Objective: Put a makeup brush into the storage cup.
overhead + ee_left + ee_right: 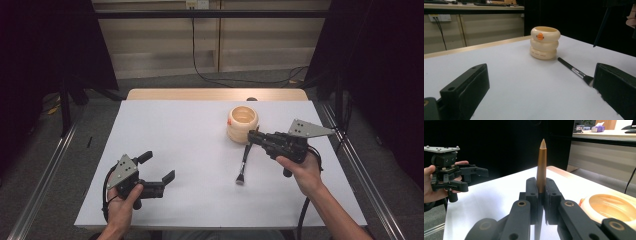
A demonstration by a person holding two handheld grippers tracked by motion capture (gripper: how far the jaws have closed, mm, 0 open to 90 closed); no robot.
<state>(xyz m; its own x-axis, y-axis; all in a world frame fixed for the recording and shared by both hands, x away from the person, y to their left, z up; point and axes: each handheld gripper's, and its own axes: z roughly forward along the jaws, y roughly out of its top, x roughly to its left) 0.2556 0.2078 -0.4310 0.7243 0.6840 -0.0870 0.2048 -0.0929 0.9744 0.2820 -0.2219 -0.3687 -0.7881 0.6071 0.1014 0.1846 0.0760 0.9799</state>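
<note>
My right gripper (251, 135) (541, 182) is shut on a slim gold-brown stick (541, 167) with a pale pointed tip, which stands up between the jaws. It hovers beside a cream ringed cup (242, 123) (545, 42) (610, 207) that bears an orange mark. A black-handled brush (244, 162) (571, 68) lies on the white table just under that gripper, bristles toward me. My left gripper (157, 167) (540, 75) (472, 178) is held low at the near left, open, with nothing between its jaws, facing the cup and brush.
The white sheet (175, 130) covers the table, with a wooden strip (215, 94) at the far edge. Metal rails (45, 170) run along both sides. Dark curtains hang left and right, and cables lie on the floor beyond.
</note>
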